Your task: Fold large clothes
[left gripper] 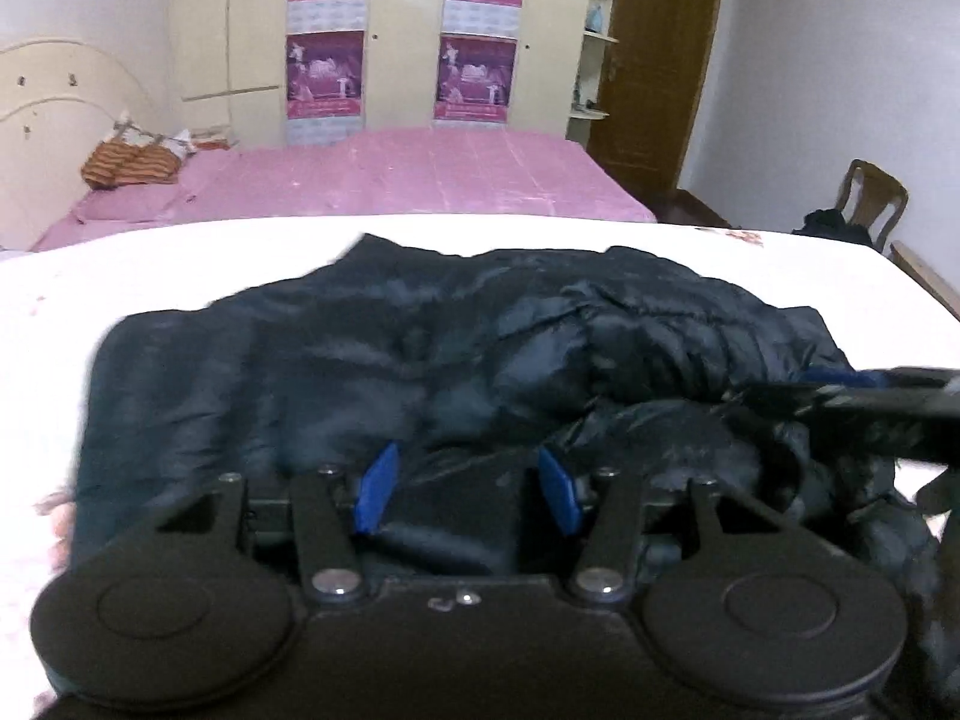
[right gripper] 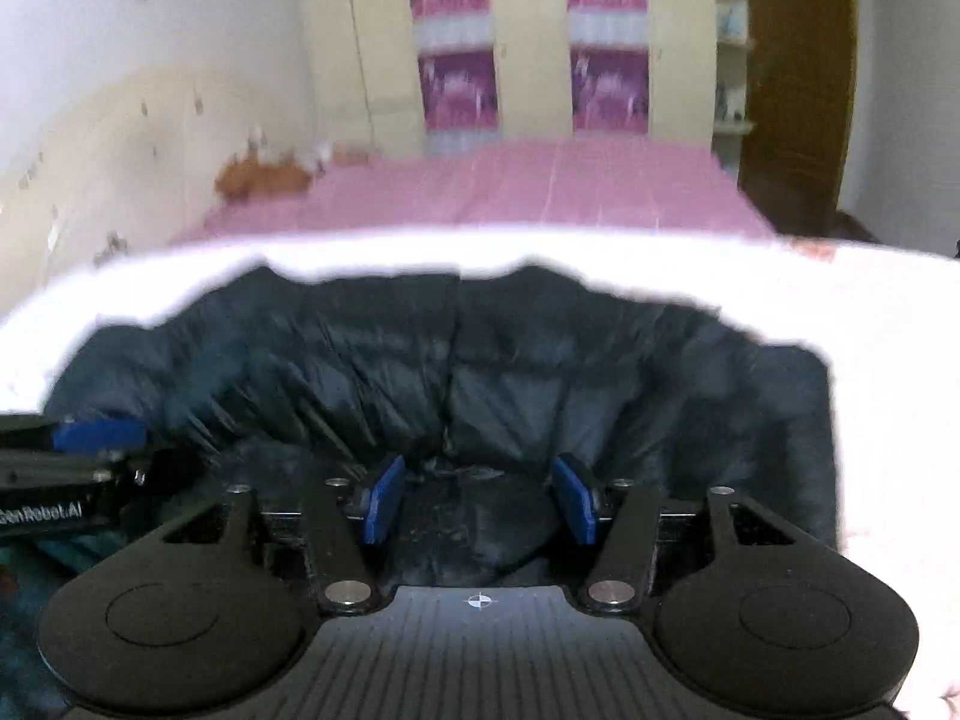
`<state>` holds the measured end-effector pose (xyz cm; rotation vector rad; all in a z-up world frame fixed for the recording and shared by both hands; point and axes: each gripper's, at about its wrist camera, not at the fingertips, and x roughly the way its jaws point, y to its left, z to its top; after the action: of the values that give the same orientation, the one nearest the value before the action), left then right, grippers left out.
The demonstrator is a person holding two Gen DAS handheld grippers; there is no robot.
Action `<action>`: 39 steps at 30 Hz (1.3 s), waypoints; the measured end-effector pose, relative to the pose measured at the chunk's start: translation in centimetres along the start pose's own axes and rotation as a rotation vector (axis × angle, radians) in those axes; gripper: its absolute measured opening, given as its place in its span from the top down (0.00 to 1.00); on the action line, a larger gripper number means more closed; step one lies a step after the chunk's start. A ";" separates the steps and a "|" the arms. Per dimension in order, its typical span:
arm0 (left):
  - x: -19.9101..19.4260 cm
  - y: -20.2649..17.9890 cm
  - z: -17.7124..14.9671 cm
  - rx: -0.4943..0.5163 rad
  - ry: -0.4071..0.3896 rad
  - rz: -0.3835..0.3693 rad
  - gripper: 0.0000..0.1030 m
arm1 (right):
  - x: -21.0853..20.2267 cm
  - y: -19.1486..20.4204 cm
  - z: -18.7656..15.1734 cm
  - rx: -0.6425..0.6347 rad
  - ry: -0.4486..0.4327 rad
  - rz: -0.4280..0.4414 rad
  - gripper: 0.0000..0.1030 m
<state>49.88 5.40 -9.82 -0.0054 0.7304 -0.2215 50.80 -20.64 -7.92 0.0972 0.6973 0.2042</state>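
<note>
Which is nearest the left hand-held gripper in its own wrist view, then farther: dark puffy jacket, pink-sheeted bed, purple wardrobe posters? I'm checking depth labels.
1. Dark puffy jacket, spread directly beneath and ahead of the left hand-held gripper.
2. Pink-sheeted bed, behind the white surface.
3. Purple wardrobe posters, on the far wall unit.

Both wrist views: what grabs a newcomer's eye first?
A dark puffy jacket sprawled across the white table, filling the middle of both views. Behind it, a pink bed and purple posters on the cream wardrobe.
</note>
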 end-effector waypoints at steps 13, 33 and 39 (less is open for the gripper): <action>-11.0 7.9 -10.8 -0.044 0.129 0.033 0.33 | -15.5 -8.3 -8.9 0.235 0.079 -0.005 0.23; -24.0 10.5 -25.4 -0.392 0.249 -0.185 0.38 | -25.8 -12.3 -24.0 0.559 0.287 0.390 0.37; -22.1 11.9 -25.6 -0.514 0.199 -0.306 0.38 | -23.9 -12.6 -24.7 0.670 0.265 0.538 0.37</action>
<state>19.30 23.31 -15.31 -0.5943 0.9683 -0.3237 18.87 -37.61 -13.76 0.9185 0.9737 0.4982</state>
